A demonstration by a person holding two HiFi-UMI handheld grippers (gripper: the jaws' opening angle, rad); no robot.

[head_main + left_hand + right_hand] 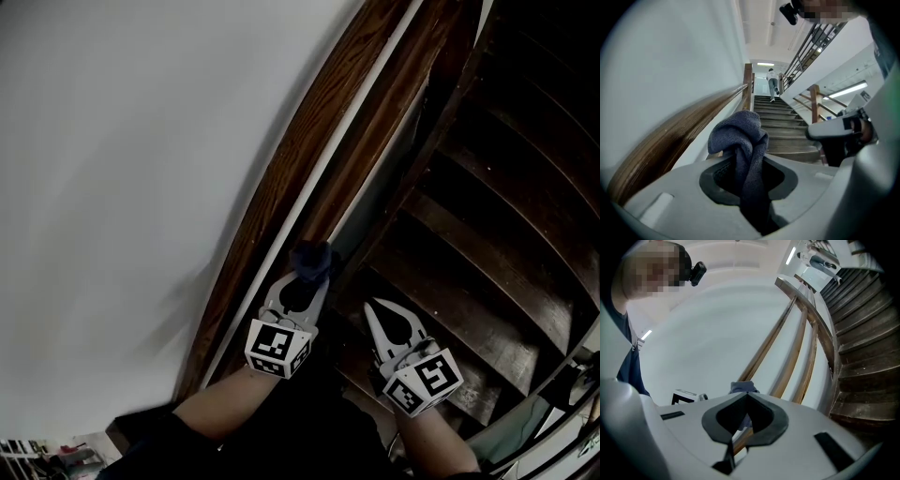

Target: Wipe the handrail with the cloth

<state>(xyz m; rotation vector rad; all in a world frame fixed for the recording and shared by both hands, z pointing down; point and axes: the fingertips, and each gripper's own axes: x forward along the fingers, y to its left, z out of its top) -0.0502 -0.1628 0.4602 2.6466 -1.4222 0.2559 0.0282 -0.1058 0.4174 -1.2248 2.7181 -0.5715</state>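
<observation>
The handrail (281,178) runs up along the white wall (122,187), with the stairs (487,234) to its right. The dark blue cloth (314,260) is bunched at the rail's low end, just beside it; whether it presses on the wood I cannot tell. The left gripper (309,277) clamps the cloth between its jaws. The right gripper (372,307) hangs near, jaws together on nothing. Nearly the whole rail lies ahead, so the wiping looks barely begun.
</observation>
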